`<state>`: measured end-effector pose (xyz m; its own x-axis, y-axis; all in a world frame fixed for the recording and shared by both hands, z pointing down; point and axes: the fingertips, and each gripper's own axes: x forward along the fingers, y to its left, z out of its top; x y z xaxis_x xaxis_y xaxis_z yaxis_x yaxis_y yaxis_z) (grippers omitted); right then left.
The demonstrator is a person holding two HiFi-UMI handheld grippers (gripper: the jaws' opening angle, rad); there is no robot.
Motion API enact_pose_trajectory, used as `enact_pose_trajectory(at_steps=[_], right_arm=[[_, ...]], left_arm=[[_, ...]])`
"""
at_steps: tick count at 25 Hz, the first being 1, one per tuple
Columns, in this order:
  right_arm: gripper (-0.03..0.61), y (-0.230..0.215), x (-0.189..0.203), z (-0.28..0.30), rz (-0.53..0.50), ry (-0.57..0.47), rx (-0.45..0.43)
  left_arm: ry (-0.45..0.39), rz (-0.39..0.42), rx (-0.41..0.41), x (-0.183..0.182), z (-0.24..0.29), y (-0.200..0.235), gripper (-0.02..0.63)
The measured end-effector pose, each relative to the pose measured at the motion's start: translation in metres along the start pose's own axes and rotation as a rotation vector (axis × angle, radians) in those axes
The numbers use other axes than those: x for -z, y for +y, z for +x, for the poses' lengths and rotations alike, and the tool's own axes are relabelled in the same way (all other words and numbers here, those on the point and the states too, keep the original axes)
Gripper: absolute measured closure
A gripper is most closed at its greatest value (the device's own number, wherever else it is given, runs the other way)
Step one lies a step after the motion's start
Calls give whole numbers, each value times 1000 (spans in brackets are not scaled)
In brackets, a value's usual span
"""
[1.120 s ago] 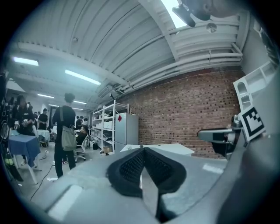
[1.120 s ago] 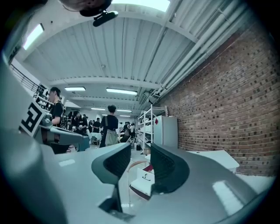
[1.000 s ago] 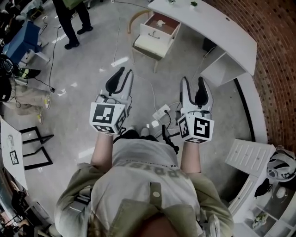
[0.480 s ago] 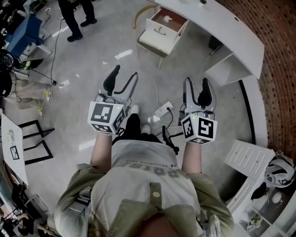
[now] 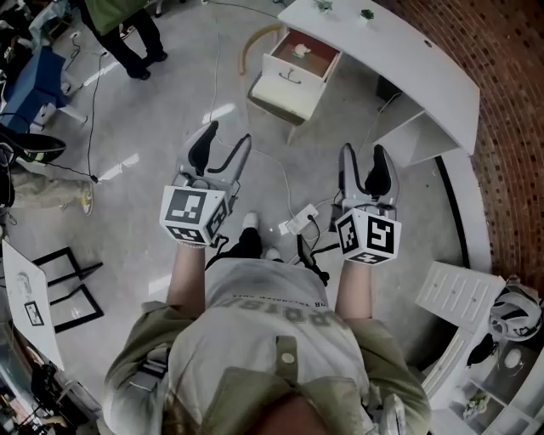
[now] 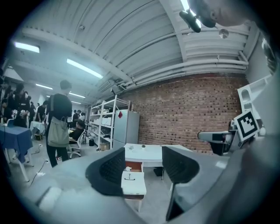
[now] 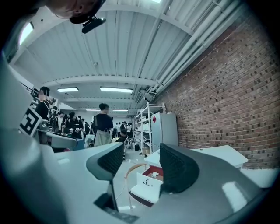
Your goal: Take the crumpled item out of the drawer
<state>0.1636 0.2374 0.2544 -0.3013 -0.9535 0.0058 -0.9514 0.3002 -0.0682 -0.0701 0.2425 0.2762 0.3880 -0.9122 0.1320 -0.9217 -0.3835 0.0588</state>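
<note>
- Drawer [image 5: 287,83] stands pulled open under the end of a white desk [image 5: 399,51], well ahead of both grippers; a bent wooden hoop [image 5: 249,41] sits just beside it.
- Crumpled item [image 5: 298,49], pale and small, lies inside the drawer on its reddish bottom.
- Nothing stands between the grippers and the drawer except bare floor [image 5: 153,127], a thin cable and a power strip [image 5: 297,221] near the person's feet.
- Left gripper [image 5: 228,136]: jaws spreading wider, nothing between them; the drawer shows far off through the gap.
- Right gripper [image 5: 363,155]: jaws apart, nothing gripped.
- A second ago the left jaws were close together; now they gape. The right jaws have also widened a little. Both grippers are held at about the same height in front of the body as before.
- A bystander [image 5: 127,25] stands at upper left, beside a blue table [image 5: 34,72].
- The floor is grey and glossy; a brick wall [image 5: 510,68] runs along the right; the left gripper view shows white shelves [image 6: 103,120], ceiling strip lights and more people.
</note>
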Motion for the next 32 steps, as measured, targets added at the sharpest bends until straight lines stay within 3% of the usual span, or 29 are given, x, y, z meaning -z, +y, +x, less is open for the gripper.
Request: enact_pose_trajectory(at_steps=[13, 32], right_arm=[[328, 19, -27, 84, -20, -66, 84], [328, -21, 16, 175, -5, 46, 99]], left_arm=[[-65, 40, 75, -45, 59, 78, 334], [58, -40, 54, 3, 144, 125, 334]])
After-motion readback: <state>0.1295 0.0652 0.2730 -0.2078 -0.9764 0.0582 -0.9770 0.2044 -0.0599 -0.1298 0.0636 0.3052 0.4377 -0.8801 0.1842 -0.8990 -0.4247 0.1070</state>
